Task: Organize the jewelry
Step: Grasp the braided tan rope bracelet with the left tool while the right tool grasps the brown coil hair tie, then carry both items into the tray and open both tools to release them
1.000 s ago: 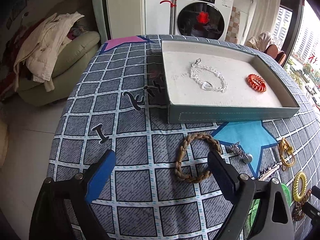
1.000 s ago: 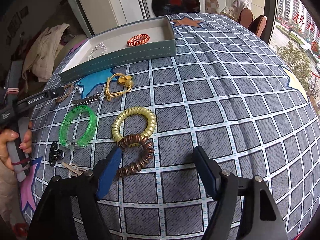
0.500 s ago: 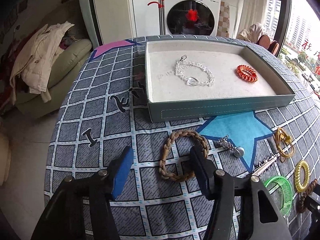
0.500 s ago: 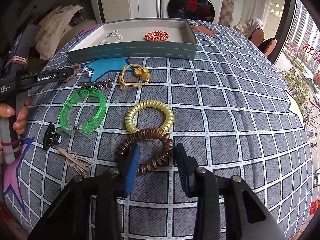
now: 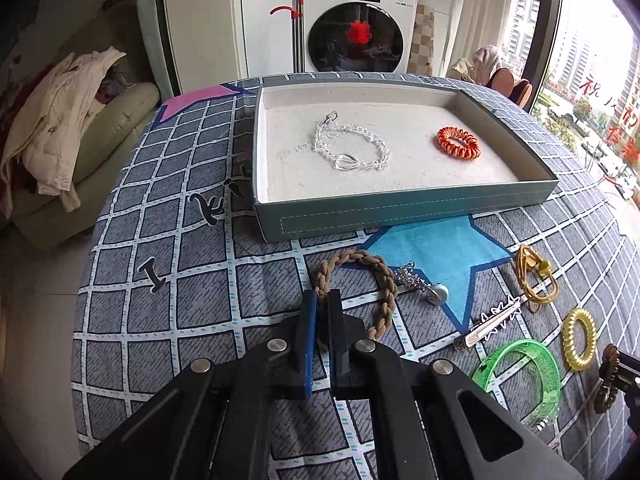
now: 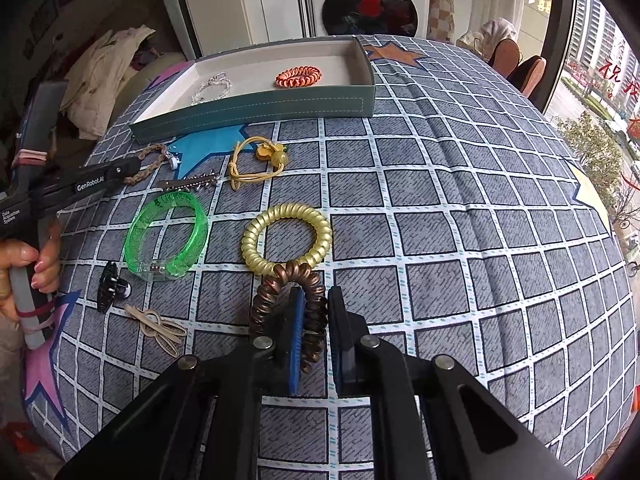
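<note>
My left gripper point(image 5: 322, 296) is closing its jaws onto the left side of a brown braided bracelet point(image 5: 386, 280), and the pads press on the braid. The bracelet lies on the patterned cloth just in front of the teal tray point(image 5: 400, 208). In the right wrist view my right gripper point(image 6: 316, 294) is closing its jaws on a brown spiral hair tie point(image 6: 276, 284), squeezing one side of the coil. That tie touches a gold spiral hair tie point(image 6: 286, 238). A silver chain bracelet point(image 5: 348, 148) and an orange spiral hair tie point(image 5: 458, 143) lie inside the tray.
Loose on the cloth are a green bangle point(image 6: 166, 236), yellow cord tie point(image 6: 256, 162), silver hair clip point(image 6: 188, 184), silver pendant point(image 5: 420, 284), black clip point(image 6: 110, 286) and beige clip point(image 6: 158, 326). A person's hand point(image 6: 36, 264) holds the left gripper's handle. A washing machine point(image 5: 360, 28) stands behind.
Both grippers went from wide open to shut. The left closed on the braided bracelet's left side, the right on the brown spiral hair tie. Both views swung slightly.
</note>
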`<action>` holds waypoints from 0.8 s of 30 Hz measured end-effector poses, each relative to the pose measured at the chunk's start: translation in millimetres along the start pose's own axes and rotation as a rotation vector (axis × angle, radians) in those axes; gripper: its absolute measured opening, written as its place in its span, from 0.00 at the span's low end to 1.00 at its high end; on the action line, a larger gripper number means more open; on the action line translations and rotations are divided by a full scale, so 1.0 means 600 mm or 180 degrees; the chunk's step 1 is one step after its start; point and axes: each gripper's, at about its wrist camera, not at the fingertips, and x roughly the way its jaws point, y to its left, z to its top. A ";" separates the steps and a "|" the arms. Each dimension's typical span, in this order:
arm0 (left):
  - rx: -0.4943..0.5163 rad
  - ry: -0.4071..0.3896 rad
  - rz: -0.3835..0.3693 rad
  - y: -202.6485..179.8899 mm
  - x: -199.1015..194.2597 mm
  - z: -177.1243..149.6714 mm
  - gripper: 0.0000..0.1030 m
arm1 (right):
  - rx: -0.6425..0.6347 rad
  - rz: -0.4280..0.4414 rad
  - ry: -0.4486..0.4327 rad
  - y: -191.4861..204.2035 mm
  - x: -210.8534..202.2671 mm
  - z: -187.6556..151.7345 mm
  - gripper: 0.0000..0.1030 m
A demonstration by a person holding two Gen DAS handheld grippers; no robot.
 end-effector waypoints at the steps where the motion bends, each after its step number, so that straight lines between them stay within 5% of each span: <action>1: -0.0012 -0.0020 -0.0026 0.002 -0.005 0.000 0.24 | 0.0027 0.0013 -0.0013 -0.003 -0.003 0.002 0.13; 13: -0.0114 -0.0282 -0.0303 0.007 -0.073 0.031 0.24 | 0.0153 0.0157 -0.0186 -0.017 -0.025 0.043 0.13; 24: -0.0131 -0.0413 -0.0298 0.009 -0.085 0.092 0.24 | 0.0004 0.0308 -0.0372 -0.005 -0.028 0.148 0.13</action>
